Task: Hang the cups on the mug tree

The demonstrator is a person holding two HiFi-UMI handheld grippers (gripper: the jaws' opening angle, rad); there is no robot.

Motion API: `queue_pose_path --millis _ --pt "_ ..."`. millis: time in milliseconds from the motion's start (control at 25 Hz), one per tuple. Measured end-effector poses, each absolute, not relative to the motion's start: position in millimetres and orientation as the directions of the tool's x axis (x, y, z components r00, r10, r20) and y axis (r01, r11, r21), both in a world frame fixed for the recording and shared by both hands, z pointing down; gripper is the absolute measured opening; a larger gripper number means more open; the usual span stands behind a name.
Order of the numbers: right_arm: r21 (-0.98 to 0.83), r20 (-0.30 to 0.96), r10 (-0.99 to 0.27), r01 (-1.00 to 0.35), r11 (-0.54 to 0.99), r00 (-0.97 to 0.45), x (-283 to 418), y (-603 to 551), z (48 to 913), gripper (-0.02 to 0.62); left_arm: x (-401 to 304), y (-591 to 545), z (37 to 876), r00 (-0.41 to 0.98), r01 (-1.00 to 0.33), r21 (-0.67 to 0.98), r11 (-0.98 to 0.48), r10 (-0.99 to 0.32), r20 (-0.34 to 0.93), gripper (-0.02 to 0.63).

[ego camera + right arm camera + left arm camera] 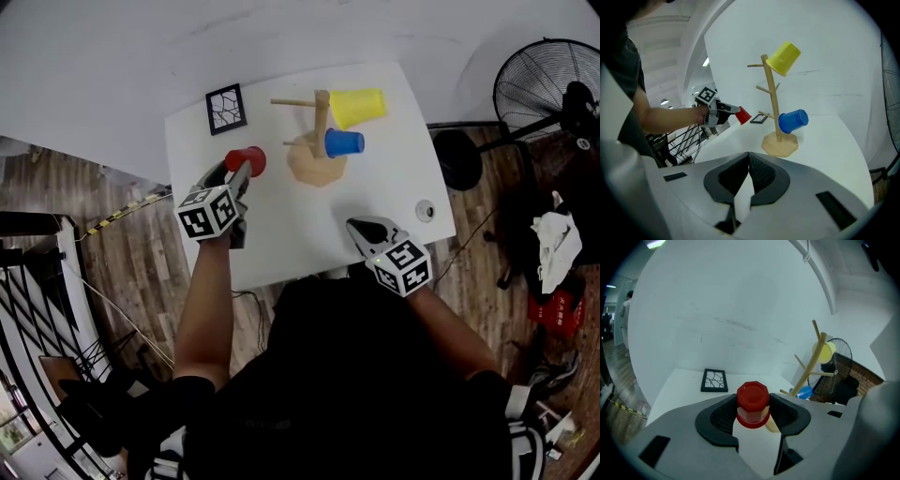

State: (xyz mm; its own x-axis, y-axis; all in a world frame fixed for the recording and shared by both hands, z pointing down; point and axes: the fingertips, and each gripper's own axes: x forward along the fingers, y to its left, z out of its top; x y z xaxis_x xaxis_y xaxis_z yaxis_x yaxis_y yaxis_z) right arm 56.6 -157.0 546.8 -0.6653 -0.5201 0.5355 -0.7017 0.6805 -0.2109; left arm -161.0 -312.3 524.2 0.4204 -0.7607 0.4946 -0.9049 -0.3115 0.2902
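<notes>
Two jaws of the left gripper (753, 415) clamped the red plastic cup (752, 399) by its side walls, base up, clear of the white table (281, 234) beside the mug tree (772, 101); the right gripper (749, 161) was closed on nothing. The cup looked light, thin-walled and slick, so a gentle squeeze on its walls probably suited it, leaving the mouth free for a peg.

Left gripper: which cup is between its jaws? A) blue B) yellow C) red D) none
C: the red cup sits gripped between the jaws of the left gripper, while the yellow cup and the blue cup hang on the mug tree.
</notes>
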Motion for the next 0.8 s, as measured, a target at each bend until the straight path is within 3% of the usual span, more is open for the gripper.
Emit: queue_pose_path --millis 360,800 --pt "-0.193 0.518 -0.538 -0.704 0.683 -0.664 59 -156 540 0.008 -140 -318 500 0.542 -0.794 0.507 -0.336 -0.770 0.338 0.227" --pt "-0.187 0.516 -0.587 -0.751 0.634 -0.624 84 -151 535 0.008 -95 -331 516 0.614 -0.727 0.597 -0.340 -0.712 0.341 0.227"
